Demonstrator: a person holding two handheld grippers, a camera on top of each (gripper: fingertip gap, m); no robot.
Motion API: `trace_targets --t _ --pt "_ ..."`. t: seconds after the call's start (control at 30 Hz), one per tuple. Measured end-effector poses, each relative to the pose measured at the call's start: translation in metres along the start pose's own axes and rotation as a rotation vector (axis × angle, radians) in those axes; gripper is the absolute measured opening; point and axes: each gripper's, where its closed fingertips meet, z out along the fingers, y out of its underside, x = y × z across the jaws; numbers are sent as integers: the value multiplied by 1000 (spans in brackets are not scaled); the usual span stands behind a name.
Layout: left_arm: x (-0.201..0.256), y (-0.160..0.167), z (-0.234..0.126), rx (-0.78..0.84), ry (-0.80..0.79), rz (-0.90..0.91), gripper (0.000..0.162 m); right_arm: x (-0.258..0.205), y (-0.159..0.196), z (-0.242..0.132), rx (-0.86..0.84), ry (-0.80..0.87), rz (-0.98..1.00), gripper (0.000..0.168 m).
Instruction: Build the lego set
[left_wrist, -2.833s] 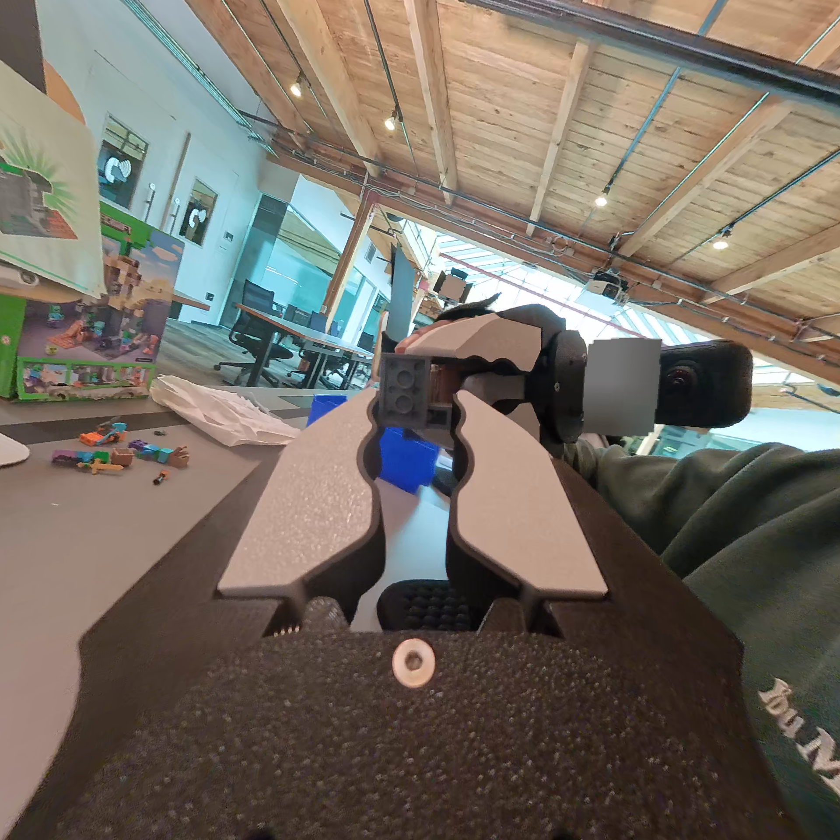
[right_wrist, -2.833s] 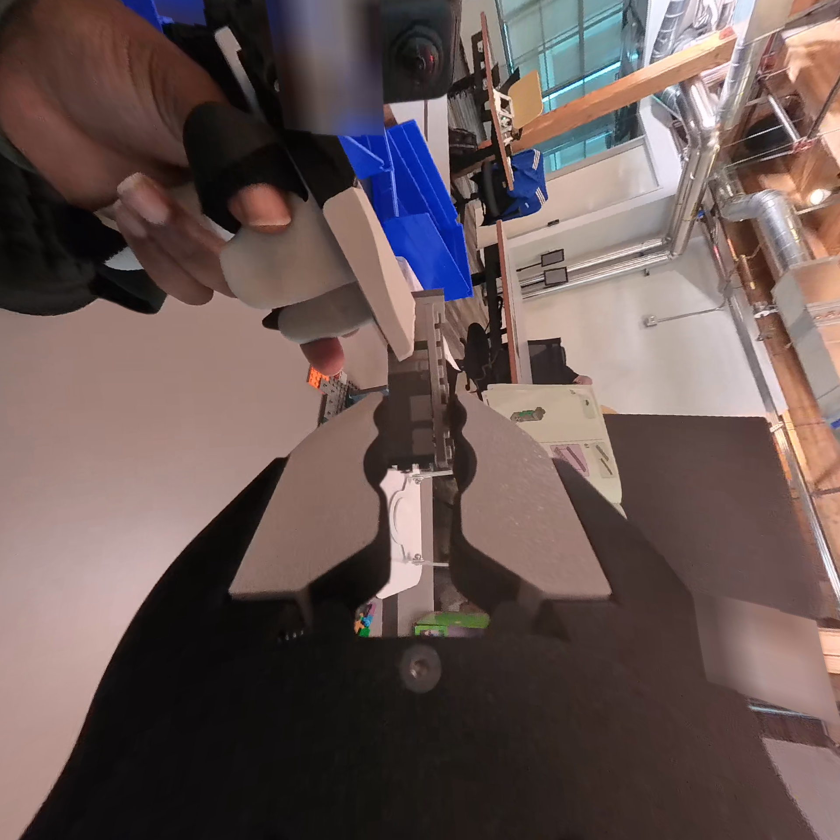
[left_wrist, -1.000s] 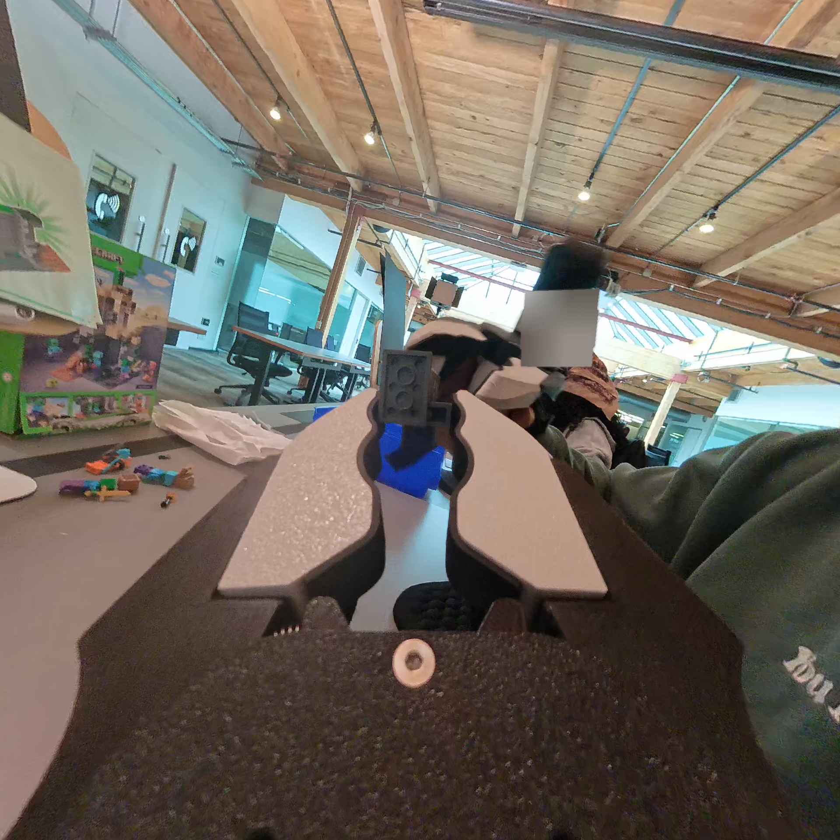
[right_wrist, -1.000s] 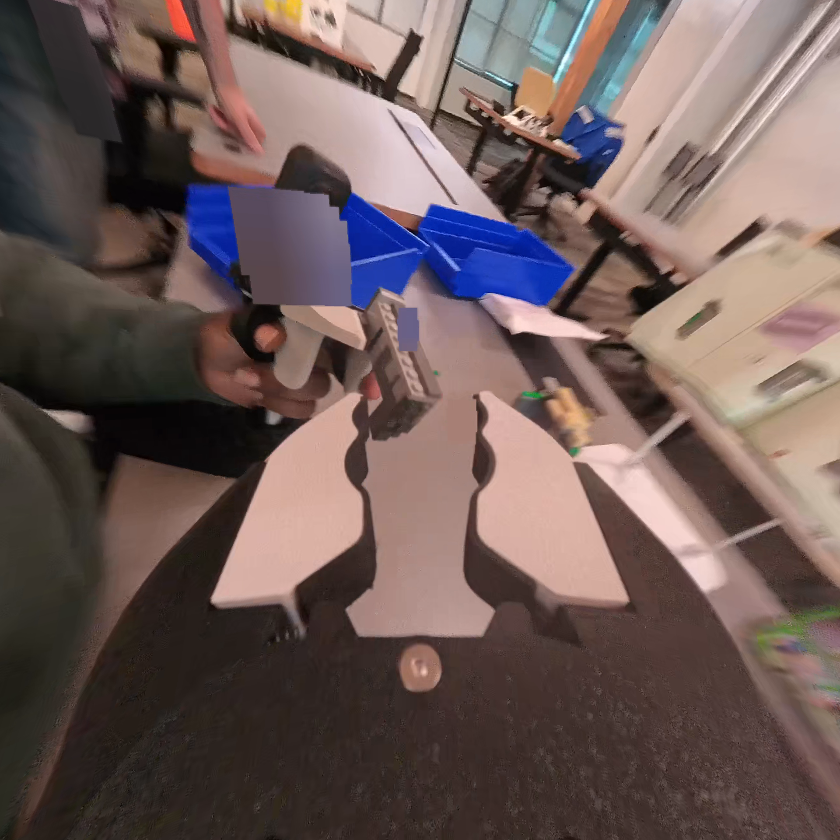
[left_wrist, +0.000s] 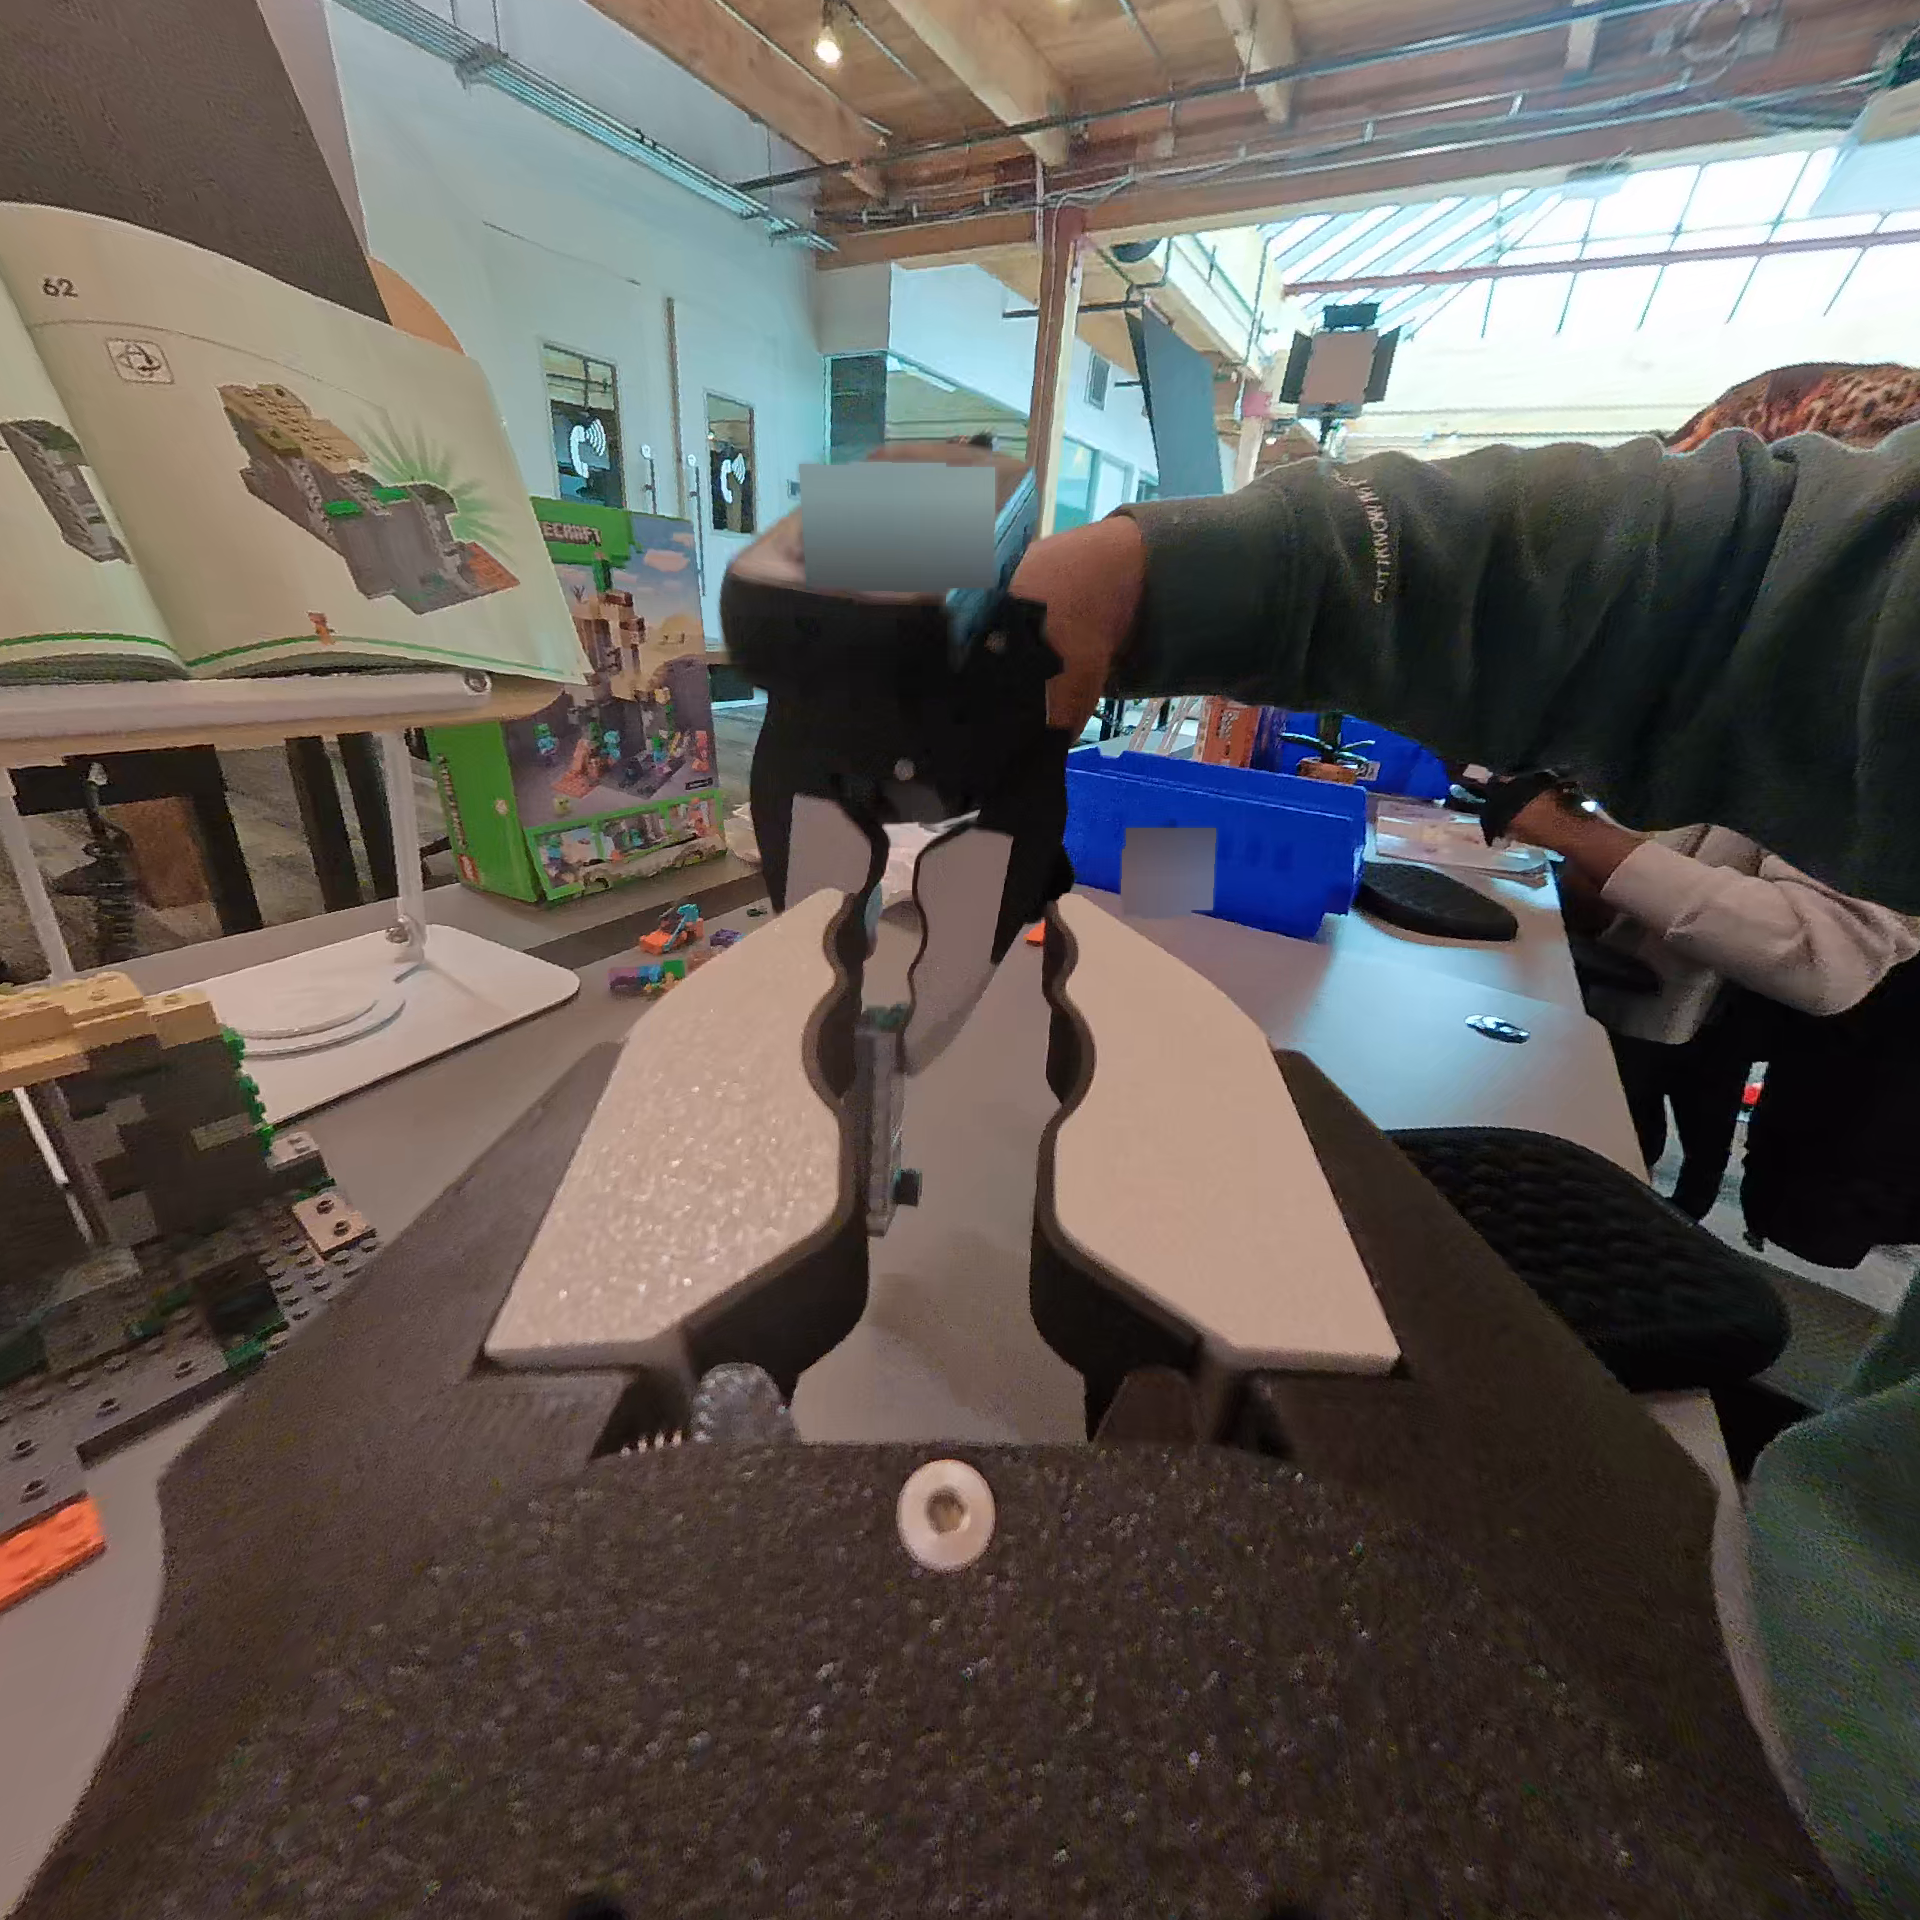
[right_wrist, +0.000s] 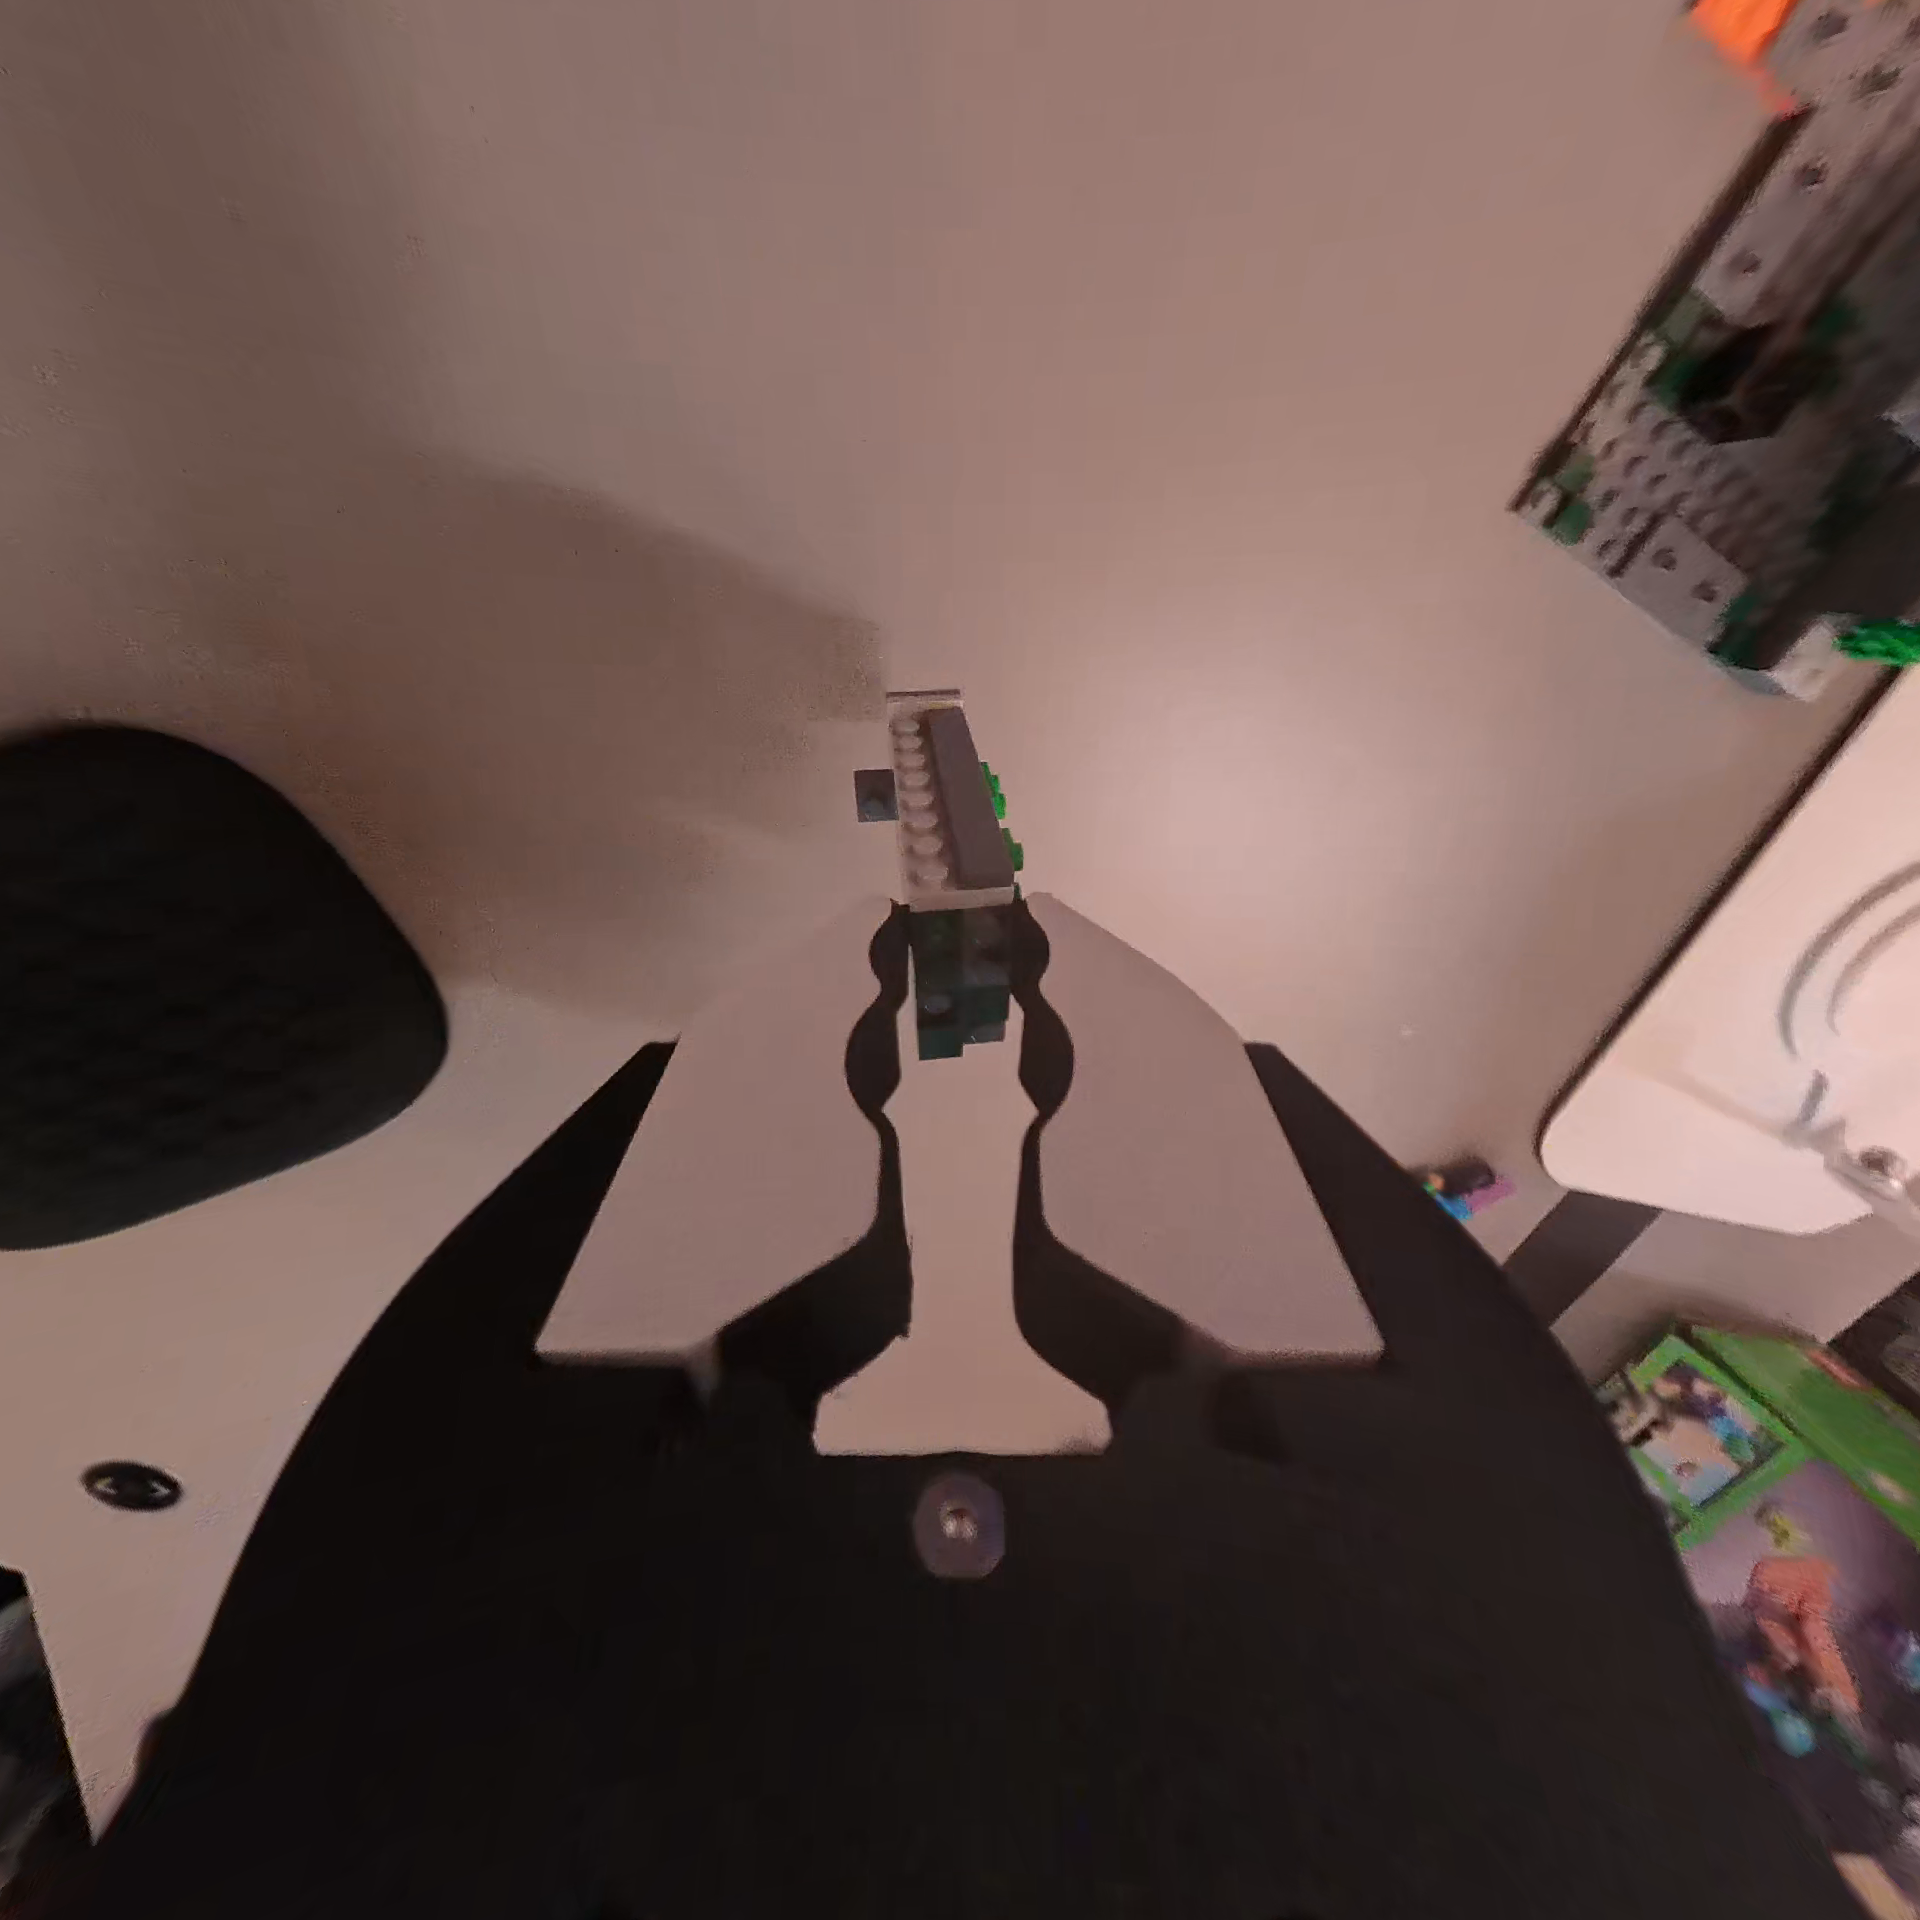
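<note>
Lego sub-assy (right_wrist: 948, 810): 1 pc, a small stack of grey, dark green and bright green parts with one long grey plate along its side. It was gripped at its dark green end by the right gripper (right_wrist: 961, 904), fingers narrow and closed on it, plate end pointing down toward the surface (right_wrist: 520, 364). Whether it touched the surface could not be told.

Left gripper (left_wrist: 945, 914): fingers wide, holding nothing. The sub-assy stood between them, close against the left-hand finger. Contact not confirmed.

Handling (est.): light and rigid plastic, smooth faces, prone to slip. Stud joints likely separate under side load or twist, so the thin plate should not be used as a lever. Recommended hold: across the thicker brick block, flat faces against the fingers, with any push made straight along the stud axis.

Qty, near to far:
- Main build (left_wrist: 156, 1164): 1, on dark baseplates at near left.
- Black pads: 2, one near right (left_wrist: 1579, 1247), one farther back (left_wrist: 1439, 904).
- White stand (left_wrist: 405, 987): 1, carrying 1 open instruction booklet (left_wrist: 281, 499).
- Loose parts (left_wrist: 665, 945): 1 small cluster, too small to count.
- Set box (left_wrist: 613, 758): 1, green.
- Blue bin (left_wrist: 1278, 821): 1 clearly visible.
</note>
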Motion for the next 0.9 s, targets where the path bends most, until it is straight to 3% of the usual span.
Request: trace_targets --t 0.2,0.9 --pt "-7 0 -2 -1 -30 7 28 3 2 28 -94 -31 -52 18" --pt "-7 -2 -4 13 -25 -4 28 3 -5 24 -53 -25 -29 26"
